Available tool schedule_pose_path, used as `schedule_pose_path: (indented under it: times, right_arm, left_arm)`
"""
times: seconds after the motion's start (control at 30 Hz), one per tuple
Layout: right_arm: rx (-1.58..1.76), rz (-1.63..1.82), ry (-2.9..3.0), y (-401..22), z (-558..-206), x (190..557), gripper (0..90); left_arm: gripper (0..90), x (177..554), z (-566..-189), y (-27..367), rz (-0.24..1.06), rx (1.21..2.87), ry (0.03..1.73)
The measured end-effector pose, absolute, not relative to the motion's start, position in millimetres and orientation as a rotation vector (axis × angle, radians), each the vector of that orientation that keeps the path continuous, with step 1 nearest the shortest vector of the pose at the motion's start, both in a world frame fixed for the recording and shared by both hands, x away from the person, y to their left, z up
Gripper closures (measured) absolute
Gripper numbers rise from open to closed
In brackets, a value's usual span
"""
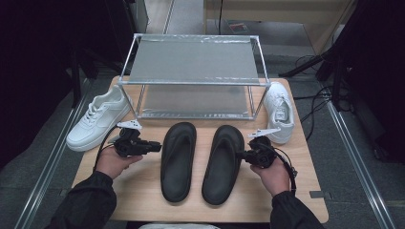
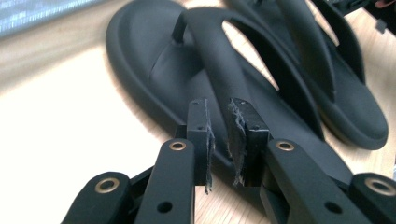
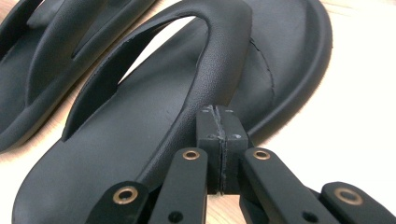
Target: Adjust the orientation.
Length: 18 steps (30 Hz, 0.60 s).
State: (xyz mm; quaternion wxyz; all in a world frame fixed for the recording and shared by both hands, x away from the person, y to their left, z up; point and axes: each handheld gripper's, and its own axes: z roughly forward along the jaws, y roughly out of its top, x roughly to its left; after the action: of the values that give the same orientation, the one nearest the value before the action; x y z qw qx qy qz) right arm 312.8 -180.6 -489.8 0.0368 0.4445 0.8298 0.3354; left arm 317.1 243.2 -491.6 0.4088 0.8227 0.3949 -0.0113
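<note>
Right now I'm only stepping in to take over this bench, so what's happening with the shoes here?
A person works a gripper in each hand at two black flip-flops on the table. The left gripper, jaws slightly apart, is at the outer strap of the left flip-flop. The right gripper, jaws shut, sits at the strap of the right flip-flop. Both lie flat before a two-tier rack, a white sneaker at each side.

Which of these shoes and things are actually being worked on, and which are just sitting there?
In use: left black flip-flop, right black flip-flop, left gripper, right gripper.

Lying about: left white sneaker, right white sneaker, two-tier metal rack.
</note>
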Motion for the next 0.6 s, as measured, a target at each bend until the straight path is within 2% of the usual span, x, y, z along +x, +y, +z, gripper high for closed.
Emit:
schedule_pose_path:
  times: [0.3,0.6]
  right_arm:
    - [1.307,1.049,2.584,-164,-490,321,90.0]
    - [1.257,1.054,2.611,-145,-491,328,90.0]
  left_arm:
    - [81.7,311,-499,247,-0.033,2.085,1.009]
    - [81.6,308,-513,231,-0.068,2.172,0.978]
